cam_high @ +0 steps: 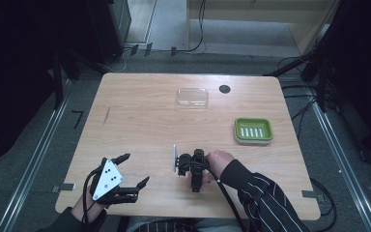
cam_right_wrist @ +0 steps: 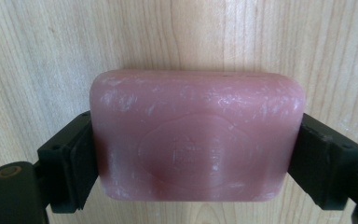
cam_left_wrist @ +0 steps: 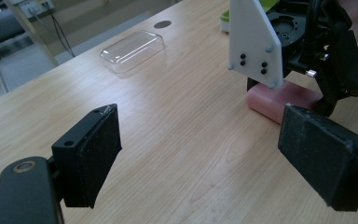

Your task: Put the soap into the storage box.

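Right gripper clamped on a pink soap bar (scuffed, with an embossed oval stamp) lying on the wooden table; left gripper spread wide; farther off, green soap dish and clear lid.

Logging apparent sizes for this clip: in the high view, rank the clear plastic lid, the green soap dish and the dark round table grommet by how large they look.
1. Green soap dish, largest.
2. Clear plastic lid: slightly smaller, but it lies farther from the camera, so these two are too close to rank firmly.
3. Dark round grommet, clearly smallest.
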The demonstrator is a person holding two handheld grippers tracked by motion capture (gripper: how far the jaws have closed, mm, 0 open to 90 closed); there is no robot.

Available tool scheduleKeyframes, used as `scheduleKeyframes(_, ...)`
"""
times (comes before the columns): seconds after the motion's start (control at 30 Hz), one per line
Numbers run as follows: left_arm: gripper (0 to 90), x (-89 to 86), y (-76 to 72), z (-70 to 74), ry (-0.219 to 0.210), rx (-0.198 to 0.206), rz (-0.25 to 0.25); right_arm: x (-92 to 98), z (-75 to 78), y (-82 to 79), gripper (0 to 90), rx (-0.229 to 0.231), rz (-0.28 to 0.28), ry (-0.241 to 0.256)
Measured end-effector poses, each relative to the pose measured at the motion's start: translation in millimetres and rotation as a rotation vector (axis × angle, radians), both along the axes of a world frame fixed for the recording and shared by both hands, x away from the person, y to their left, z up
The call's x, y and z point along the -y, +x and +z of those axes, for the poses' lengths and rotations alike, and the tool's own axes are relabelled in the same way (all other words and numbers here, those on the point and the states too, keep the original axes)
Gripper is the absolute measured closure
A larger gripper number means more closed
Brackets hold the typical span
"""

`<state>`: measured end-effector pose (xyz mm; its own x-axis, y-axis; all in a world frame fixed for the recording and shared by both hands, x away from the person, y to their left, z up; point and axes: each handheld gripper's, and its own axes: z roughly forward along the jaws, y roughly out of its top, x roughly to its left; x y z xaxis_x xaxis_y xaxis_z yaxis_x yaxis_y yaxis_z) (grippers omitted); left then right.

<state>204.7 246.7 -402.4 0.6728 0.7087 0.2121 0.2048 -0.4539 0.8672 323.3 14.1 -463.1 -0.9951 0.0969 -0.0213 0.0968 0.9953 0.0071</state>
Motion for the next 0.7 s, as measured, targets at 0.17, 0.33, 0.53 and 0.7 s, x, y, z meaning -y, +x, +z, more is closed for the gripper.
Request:
scheduleKeyframes(0.17,14.0,-0.1,0.0,0.0,-0.001,0.0,-0.001,0.0,1.7,-0.5,13.5,-0.001,-0.014,0.009)
scheduleKeyframes(0.33,14.0,0.0,-0.1,0.0,-0.004,0.002,-0.001,2.9,5.5,0.2,13.5,0.012,-0.042,0.021)
scheduleKeyframes(0.53,14.0,0.0,0.1,0.0,-0.001,0.003,-0.002,9.3,6.3,3.6,13.5,0.014,-0.072,0.011)
scheduleKeyframes(0.7,14.0,0.0,0.0,0.1,-0.001,0.001,0.0,14.9,6.3,6.8,13.5,0.024,-0.099,0.011)
